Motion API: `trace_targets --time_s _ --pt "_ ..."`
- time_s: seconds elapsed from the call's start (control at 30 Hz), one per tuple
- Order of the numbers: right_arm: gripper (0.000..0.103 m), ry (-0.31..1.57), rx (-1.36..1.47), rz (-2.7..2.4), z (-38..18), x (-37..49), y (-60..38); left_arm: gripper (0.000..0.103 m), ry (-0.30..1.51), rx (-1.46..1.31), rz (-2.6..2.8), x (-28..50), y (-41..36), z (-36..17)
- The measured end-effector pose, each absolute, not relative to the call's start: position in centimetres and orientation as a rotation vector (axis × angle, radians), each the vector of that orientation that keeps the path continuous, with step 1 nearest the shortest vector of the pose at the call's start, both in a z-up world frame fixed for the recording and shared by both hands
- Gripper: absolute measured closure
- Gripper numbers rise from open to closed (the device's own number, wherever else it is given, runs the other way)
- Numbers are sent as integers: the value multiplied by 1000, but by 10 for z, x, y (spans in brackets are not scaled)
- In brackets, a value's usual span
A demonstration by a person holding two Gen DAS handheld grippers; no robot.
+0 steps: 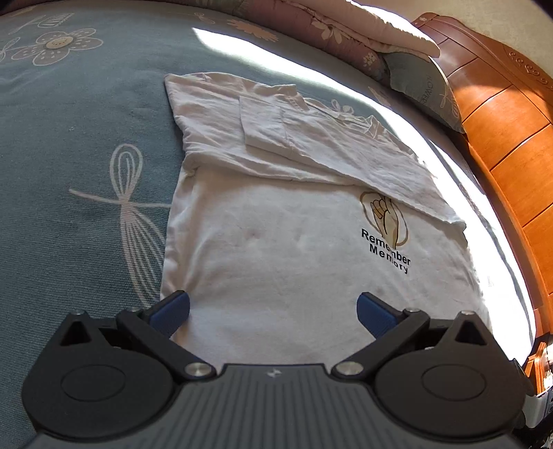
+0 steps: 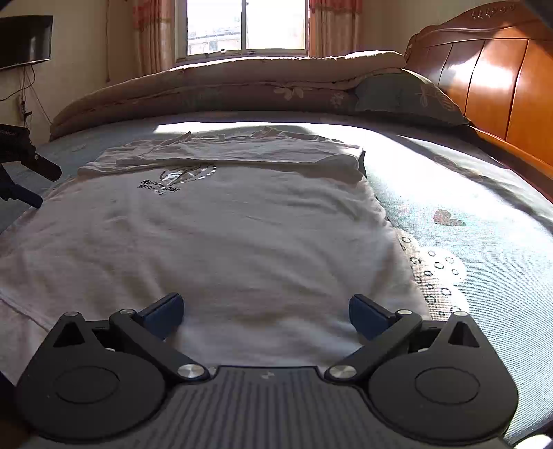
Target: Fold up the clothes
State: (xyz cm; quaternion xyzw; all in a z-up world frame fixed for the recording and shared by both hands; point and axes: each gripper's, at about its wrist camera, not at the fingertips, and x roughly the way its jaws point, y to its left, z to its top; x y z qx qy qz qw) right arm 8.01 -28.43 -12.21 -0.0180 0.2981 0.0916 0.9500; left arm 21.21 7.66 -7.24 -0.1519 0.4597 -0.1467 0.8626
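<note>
A white T-shirt (image 1: pixel 276 241) with a hand logo and the words "Remember Memory" lies flat on the blue bedspread (image 1: pixel 69 172), its far part with a sleeve folded over the body. My left gripper (image 1: pixel 273 311) hovers open over the shirt's near left edge, nothing between its blue pads. In the right wrist view the same shirt (image 2: pixel 224 235) spreads out ahead, and my right gripper (image 2: pixel 266 311) stands open low over its near edge. The left gripper (image 2: pixel 24 172) shows at the far left of that view.
A folded quilt (image 2: pixel 224 86) and a pillow (image 2: pixel 408 96) lie along the far side of the bed. A wooden headboard (image 2: pixel 490 86) runs on the right. Beyond are a window (image 2: pixel 247 26), curtains and a wall-mounted screen (image 2: pixel 26 39). Bright sun falls across the bedspread.
</note>
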Motion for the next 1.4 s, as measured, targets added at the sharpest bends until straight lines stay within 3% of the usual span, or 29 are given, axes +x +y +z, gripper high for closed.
trace_targets --time_s 0.33,0.67,1.4 --pt "0 617 -40 177 -121 81 -282 1 923 -110 -407 172 27 -48" --pt "0 787 -21 145 -105 89 -295 1 933 100 -492 120 -51 -91" --pt "0 773 -31 128 -110 79 -301 1 886 253 -483 108 -61 -96"
